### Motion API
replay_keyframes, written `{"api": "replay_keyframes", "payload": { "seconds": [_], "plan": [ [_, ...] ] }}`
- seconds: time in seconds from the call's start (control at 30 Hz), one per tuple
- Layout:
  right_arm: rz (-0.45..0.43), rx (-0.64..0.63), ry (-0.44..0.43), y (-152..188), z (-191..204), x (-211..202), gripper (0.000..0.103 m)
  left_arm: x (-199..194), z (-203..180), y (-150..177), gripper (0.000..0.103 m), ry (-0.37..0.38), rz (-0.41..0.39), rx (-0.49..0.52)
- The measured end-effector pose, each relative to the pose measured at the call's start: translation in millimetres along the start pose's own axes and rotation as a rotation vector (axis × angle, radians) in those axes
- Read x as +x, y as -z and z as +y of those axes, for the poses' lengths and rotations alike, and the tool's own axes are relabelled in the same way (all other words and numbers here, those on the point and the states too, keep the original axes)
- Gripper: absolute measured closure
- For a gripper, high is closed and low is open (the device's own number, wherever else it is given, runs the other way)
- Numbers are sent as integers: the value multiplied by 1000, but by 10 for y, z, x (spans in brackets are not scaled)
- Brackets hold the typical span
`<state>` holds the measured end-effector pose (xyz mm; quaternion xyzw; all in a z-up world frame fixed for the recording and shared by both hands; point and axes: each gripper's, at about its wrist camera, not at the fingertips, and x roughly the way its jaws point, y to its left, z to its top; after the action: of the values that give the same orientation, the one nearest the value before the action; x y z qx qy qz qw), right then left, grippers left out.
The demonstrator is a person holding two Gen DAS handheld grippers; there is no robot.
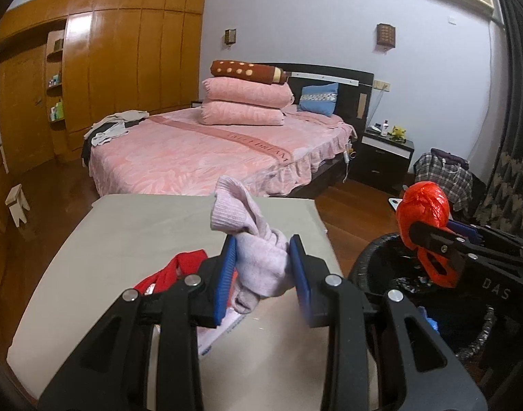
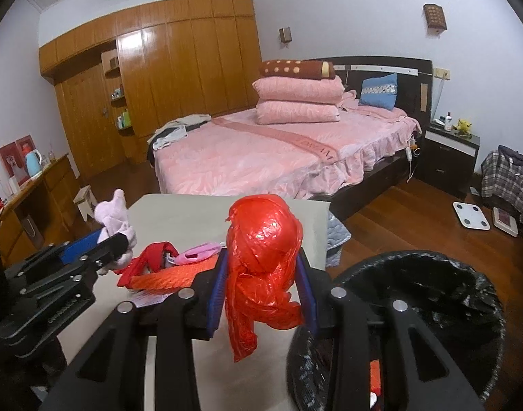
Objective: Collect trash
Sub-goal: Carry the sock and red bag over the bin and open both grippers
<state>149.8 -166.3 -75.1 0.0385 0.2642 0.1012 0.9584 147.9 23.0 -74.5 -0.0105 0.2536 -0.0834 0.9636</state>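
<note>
2 tools: ribbed pink sock (image 1: 258, 257), crinkly red plastic bag (image 2: 265, 267).

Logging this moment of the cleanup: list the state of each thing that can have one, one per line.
left gripper: jaws shut on the pink sock
pink sock: crumpled, held above the table
right gripper: jaws shut on the red plastic bag
red plastic bag: bunched, held beside the bin
trash bin: open, black liner
table: holds red items

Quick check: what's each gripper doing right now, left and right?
Left gripper: closed on the pale pink sock.
Right gripper: closed on the red plastic bag.
</note>
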Motion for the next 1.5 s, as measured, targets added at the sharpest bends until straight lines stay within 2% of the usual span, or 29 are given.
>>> {"api": "replay_keyframes", "payload": {
  "seconds": [0.37,0.8,0.97,1.37,1.43,1.5],
  "plan": [
    [-78,0,23,-14,-142,-566,66,-348,-361,-118,72,50,-63,43],
    [-109,22,78,61,-437,-896,66,-512,-768,-156,72,116,-89,91],
    [-106,47,120,125,-639,-969,66,-451,-943,-110,72,165,-73,112],
    [-73,125,262,345,-1335,-1006,65,-77,-1606,60,72,336,-33,206],
    [-62,137,279,378,-1456,-972,62,24,-1738,81,71,371,-24,221],
    [-50,139,307,418,-1568,-937,56,123,-1842,115,65,416,-6,239]
  ]
}}
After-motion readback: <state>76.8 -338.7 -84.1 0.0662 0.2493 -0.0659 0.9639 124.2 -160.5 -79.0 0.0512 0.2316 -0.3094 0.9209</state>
